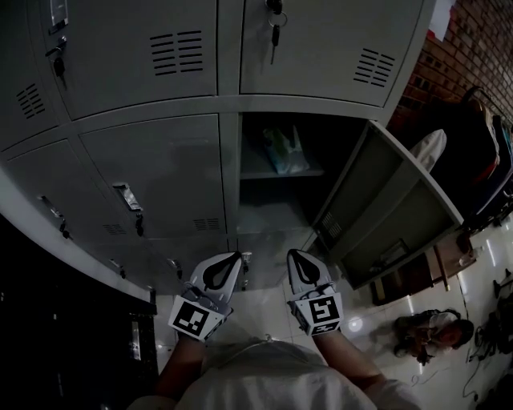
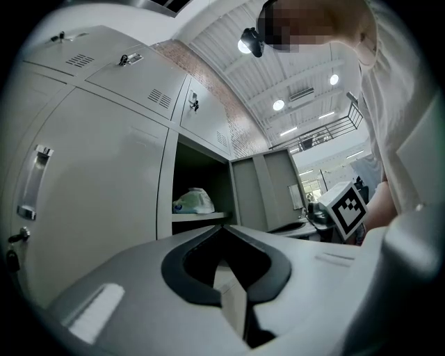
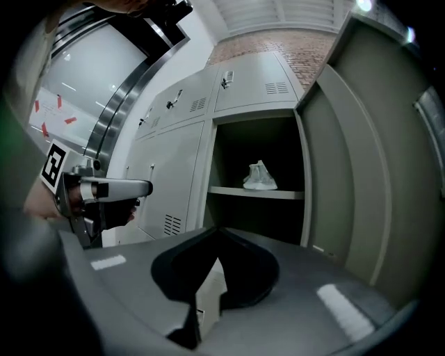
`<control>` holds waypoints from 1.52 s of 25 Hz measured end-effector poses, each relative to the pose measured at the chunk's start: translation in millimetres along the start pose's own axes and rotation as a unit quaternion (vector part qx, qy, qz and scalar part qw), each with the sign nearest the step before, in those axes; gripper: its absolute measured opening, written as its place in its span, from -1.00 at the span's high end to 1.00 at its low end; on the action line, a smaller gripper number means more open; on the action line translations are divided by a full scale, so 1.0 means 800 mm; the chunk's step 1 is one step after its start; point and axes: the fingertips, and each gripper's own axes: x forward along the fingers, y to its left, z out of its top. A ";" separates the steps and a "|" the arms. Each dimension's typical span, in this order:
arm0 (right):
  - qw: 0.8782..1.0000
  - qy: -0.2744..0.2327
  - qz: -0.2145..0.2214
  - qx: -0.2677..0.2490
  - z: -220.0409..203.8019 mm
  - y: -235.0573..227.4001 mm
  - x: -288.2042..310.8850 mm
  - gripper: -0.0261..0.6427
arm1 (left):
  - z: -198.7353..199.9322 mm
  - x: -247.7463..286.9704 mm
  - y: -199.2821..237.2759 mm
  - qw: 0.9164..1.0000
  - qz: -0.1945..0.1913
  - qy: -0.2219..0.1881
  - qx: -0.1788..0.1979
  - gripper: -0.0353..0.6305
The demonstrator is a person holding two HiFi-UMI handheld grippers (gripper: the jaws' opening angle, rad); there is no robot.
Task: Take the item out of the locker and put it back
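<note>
The item, a pale crumpled plastic bag (image 1: 284, 150), lies on the shelf (image 1: 276, 171) of the open locker; it also shows as the bag (image 2: 193, 201) in the left gripper view and the bag (image 3: 259, 177) in the right gripper view. The locker door (image 1: 385, 204) hangs swung out to the right. My left gripper (image 1: 236, 257) and right gripper (image 1: 293, 254) are side by side below the opening, well short of the shelf. The left gripper (image 2: 224, 228) is shut with nothing between its jaws. The right gripper (image 3: 219, 229) is likewise shut and empty.
Shut grey lockers (image 1: 160, 168) fill the left side and the top row, with keys (image 1: 274, 24) hanging in one door. A brick wall (image 1: 473, 40) and hanging clothes (image 1: 485, 152) stand at the right. A person (image 1: 433, 330) sits on the glossy floor at lower right.
</note>
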 end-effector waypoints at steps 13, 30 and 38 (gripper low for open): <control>1.000 -0.003 -0.008 0.009 0.005 0.071 -0.069 0.93 | -0.023 -0.064 -0.040 0.999 -0.025 0.025 -0.028 0.97; 0.998 0.003 0.065 0.010 -0.021 0.158 -0.395 0.93 | 0.011 -0.213 -0.361 0.999 -0.005 0.032 -0.021 0.97; 0.996 0.000 0.089 0.029 -0.027 0.191 -0.507 0.93 | 0.024 -0.277 -0.453 0.999 0.018 0.048 -0.012 0.97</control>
